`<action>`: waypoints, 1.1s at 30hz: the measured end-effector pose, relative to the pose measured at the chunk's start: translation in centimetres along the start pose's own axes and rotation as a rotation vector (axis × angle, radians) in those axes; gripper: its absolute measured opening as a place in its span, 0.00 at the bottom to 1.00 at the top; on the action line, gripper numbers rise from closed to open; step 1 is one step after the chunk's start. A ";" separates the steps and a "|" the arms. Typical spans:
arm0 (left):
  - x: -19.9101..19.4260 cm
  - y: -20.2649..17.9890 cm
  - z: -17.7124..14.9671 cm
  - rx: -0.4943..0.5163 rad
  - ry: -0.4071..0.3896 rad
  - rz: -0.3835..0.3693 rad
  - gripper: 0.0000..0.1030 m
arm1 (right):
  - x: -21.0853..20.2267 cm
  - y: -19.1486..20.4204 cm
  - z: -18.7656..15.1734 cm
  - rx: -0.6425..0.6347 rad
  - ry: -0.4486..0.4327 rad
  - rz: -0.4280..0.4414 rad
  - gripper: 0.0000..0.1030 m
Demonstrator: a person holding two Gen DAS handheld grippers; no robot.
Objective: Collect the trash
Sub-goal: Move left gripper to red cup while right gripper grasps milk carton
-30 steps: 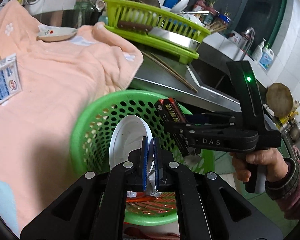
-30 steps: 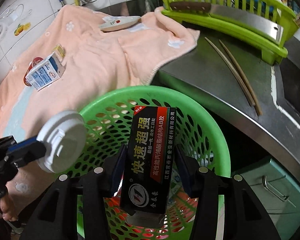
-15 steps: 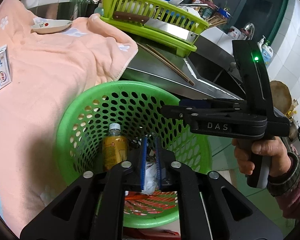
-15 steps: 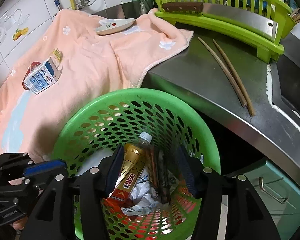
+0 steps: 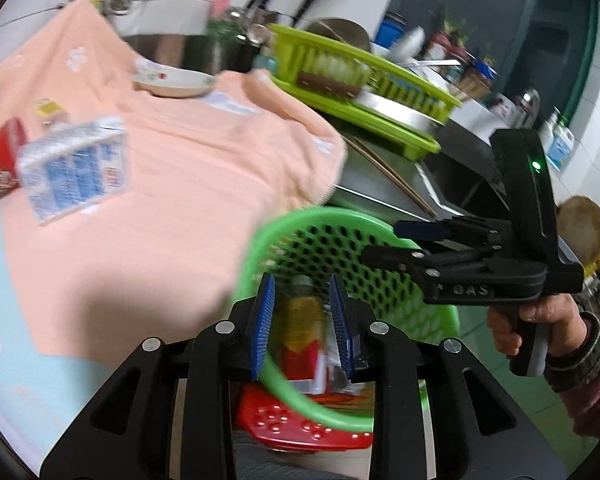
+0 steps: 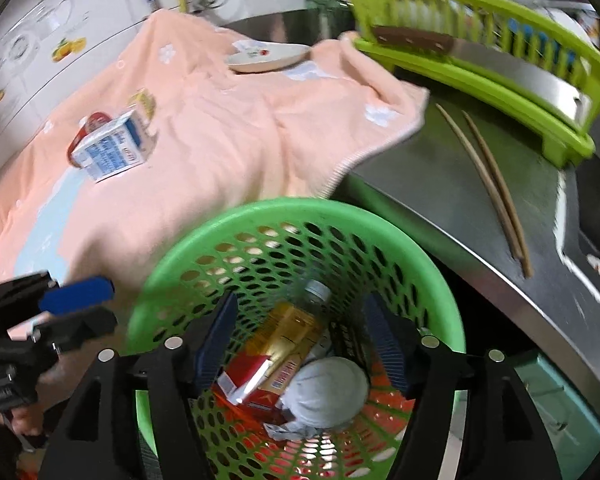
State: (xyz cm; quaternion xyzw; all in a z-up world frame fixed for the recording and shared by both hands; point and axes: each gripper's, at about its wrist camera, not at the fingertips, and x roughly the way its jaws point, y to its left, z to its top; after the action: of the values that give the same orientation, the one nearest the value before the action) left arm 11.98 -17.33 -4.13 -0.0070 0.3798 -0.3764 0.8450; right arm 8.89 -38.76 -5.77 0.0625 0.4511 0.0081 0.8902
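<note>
Both the left gripper [image 5: 302, 318] and right gripper [image 6: 300, 344], jaws just opening and empty, hang over the green basket [image 6: 380, 224] holding dropped trash, while a milk carton [image 6: 110, 152] awaits collection on the towel-covered worktop [image 6: 228, 128].

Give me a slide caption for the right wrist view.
Open right gripper above the green basket of trash, milk carton left on the peach towel.

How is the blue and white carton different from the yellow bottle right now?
The blue and white carton lies on the peach towel, outside the green basket; the yellow bottle lies inside the basket among other trash. The carton is boxy and printed blue on white; the bottle is round, with a golden label and pale cap. Both are drink containers lying on their sides.
</note>
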 end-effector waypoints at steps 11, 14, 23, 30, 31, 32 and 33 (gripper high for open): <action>-5.2 7.9 2.1 -0.060 -0.080 0.173 0.46 | 1.3 7.6 4.9 -0.234 -0.016 0.081 0.71; -6.3 10.3 2.8 -0.066 -0.087 0.228 0.49 | 1.8 9.6 6.4 -0.296 -0.018 0.094 0.72; -8.2 15.6 4.3 -0.064 -0.096 0.345 0.59 | 4.0 15.4 10.7 -0.531 -0.030 0.098 0.76; -8.9 18.4 5.2 -0.028 -0.088 0.400 0.68 | 5.9 19.4 13.3 -0.727 -0.022 0.120 0.79; -9.0 18.7 5.3 -0.023 -0.087 0.405 0.69 | 6.3 20.1 13.7 -0.762 -0.021 0.125 0.79; -9.0 19.2 5.5 -0.016 -0.084 0.408 0.70 | 6.5 20.4 14.0 -0.783 -0.019 0.125 0.80; -9.0 19.4 5.6 -0.012 -0.082 0.412 0.71 | 6.8 20.8 14.2 -0.805 -0.016 0.126 0.80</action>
State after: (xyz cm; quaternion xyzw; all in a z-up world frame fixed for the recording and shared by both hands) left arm 23.95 0.79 -0.20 0.0507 0.3408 -0.1929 0.9187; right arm 25.23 -19.13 -0.44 -0.2633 0.4001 0.2381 0.8449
